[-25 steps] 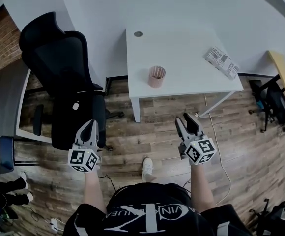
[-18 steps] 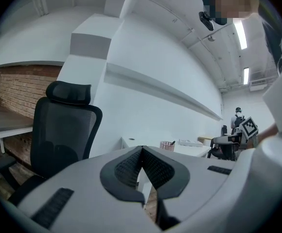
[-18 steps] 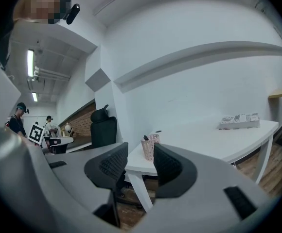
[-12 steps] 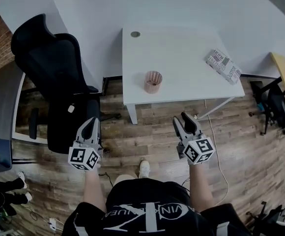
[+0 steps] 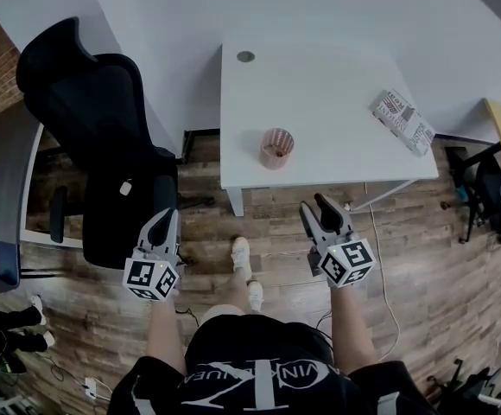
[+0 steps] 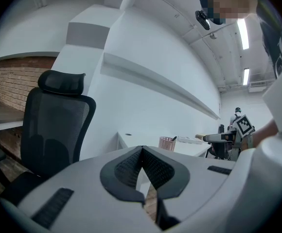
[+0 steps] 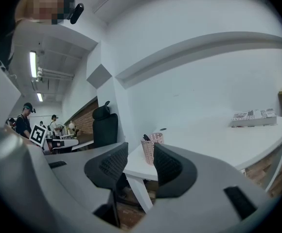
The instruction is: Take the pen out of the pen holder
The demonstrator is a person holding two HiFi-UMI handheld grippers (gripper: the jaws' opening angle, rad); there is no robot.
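A pink mesh pen holder (image 5: pixel 276 148) stands near the front edge of the white table (image 5: pixel 337 102). Seen from the right gripper view, a dark pen (image 7: pixel 146 138) sticks up out of the pen holder (image 7: pixel 154 147). Both grippers hang over the wooden floor, well short of the table. My left gripper (image 5: pixel 165 216) is shut and empty, its jaws meeting at the tips, with the pen holder (image 6: pixel 167 143) far off to its right. My right gripper (image 5: pixel 316 204) is open and empty, and the holder shows through the gap of the right gripper (image 7: pixel 140 161).
A black office chair (image 5: pixel 104 137) stands left of the table. A patterned box (image 5: pixel 403 121) lies on the table's right end, and a round grommet (image 5: pixel 245 56) is at its back. A grey desk (image 5: pixel 0 180) is at far left. The person's shoe (image 5: pixel 241 253) is on the floor.
The person has stepped forward, one shoe now ahead between the grippers. The table sits slightly lower and nearer in the head view. Both grippers keep the same jaw states.
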